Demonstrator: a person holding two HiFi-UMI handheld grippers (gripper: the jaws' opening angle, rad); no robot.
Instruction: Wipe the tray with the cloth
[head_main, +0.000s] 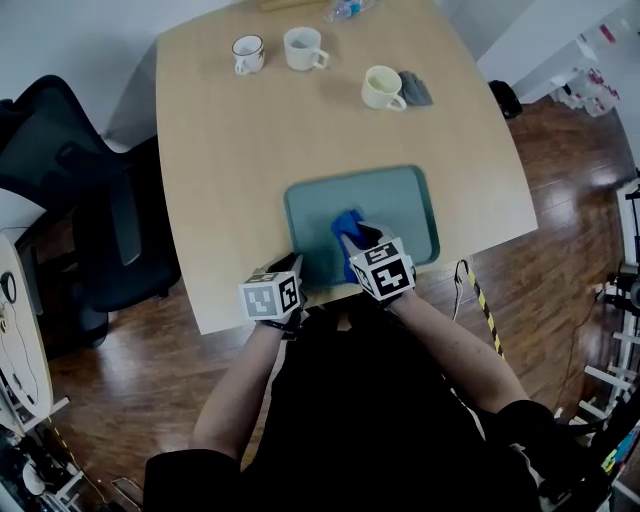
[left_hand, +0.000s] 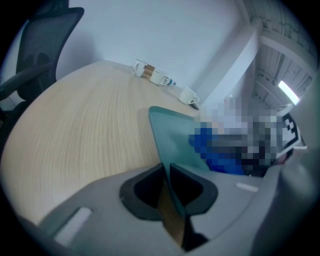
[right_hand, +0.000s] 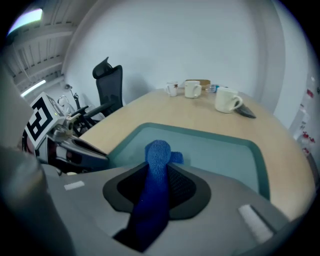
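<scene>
A teal tray (head_main: 400, 200) lies on the pale wooden table (head_main: 240, 150) close to its near edge. My left gripper (head_main: 293, 270) is shut on the tray's near left rim; in the left gripper view the thin rim (left_hand: 172, 200) stands edge-on between the closed jaws of the left gripper (left_hand: 166, 172). My right gripper (head_main: 356, 246) is over the tray's near middle, shut on a blue cloth (head_main: 347, 226). In the right gripper view the cloth (right_hand: 156, 170) runs up between the jaws of the right gripper (right_hand: 157, 175), and its bunched end rests on the tray (right_hand: 225, 152).
Three cups (head_main: 247, 54) (head_main: 304, 48) (head_main: 382, 88) stand at the table's far side, a grey object (head_main: 414, 88) beside the right one. A black office chair (head_main: 90, 220) stands left of the table. Wooden floor lies to the right.
</scene>
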